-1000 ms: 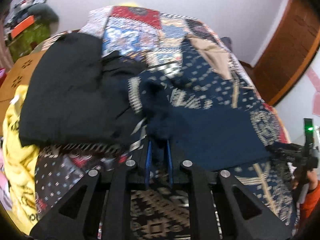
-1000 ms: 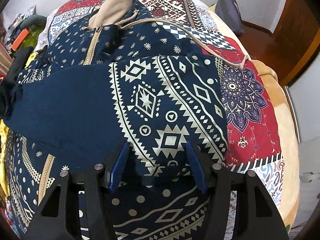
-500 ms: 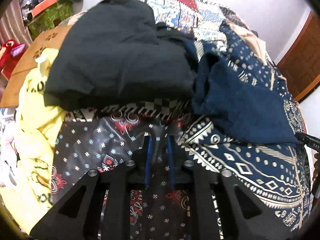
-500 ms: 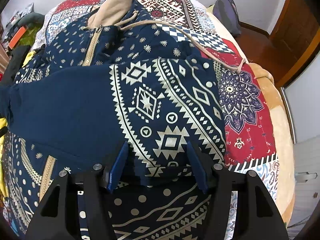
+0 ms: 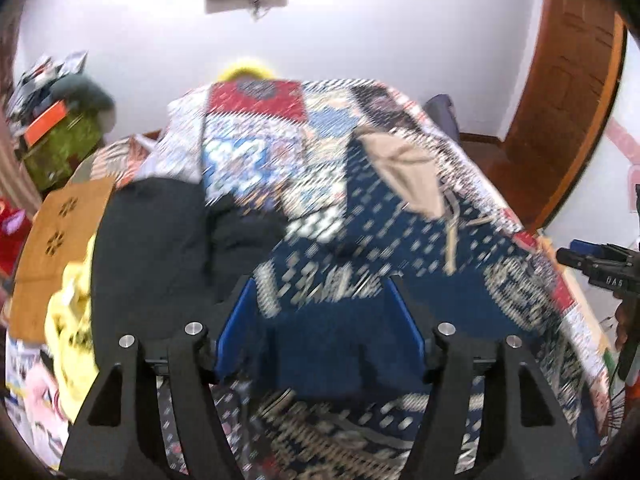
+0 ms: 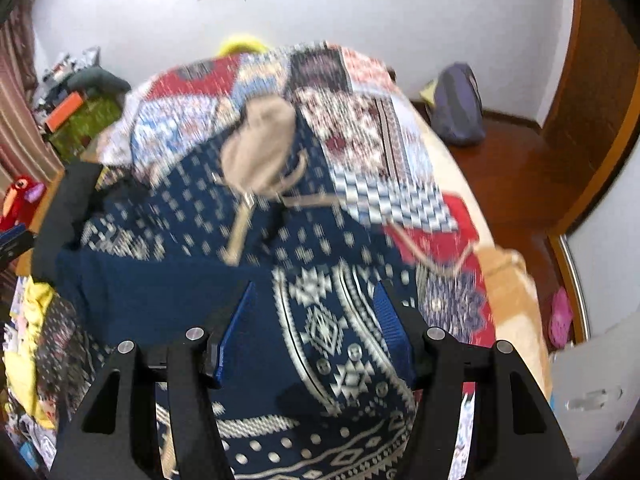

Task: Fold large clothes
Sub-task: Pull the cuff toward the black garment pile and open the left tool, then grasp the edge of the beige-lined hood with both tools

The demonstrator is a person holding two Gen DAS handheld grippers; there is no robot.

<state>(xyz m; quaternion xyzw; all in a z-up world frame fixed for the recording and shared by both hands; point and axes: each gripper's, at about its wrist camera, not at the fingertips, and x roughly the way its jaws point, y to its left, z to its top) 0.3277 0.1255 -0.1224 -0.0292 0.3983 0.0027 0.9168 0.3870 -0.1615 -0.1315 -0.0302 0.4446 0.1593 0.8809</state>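
A navy hoodie with cream patterns (image 6: 320,320) lies spread on the bed, its tan hood (image 6: 260,148) at the far end. It also shows in the left wrist view (image 5: 360,264), with a plain navy folded part (image 5: 340,344) near me. My left gripper (image 5: 320,320) is open and empty just above that navy part. My right gripper (image 6: 312,328) is open and empty above the patterned part. Both views are blurred by motion. The right gripper's tip shows at the right edge of the left wrist view (image 5: 592,264).
A patchwork bedspread (image 5: 256,152) covers the bed. A black garment (image 5: 152,248) and a yellow garment (image 5: 72,312) lie at the left. A cluttered shelf (image 5: 60,128) stands far left, a purple bag (image 6: 456,108) on the floor far right, a wooden door (image 5: 568,100) at right.
My left gripper has opened and swung from the black garment side over to the navy hoodie. Both cameras have tilted up, showing the wall. The right gripper stays open.
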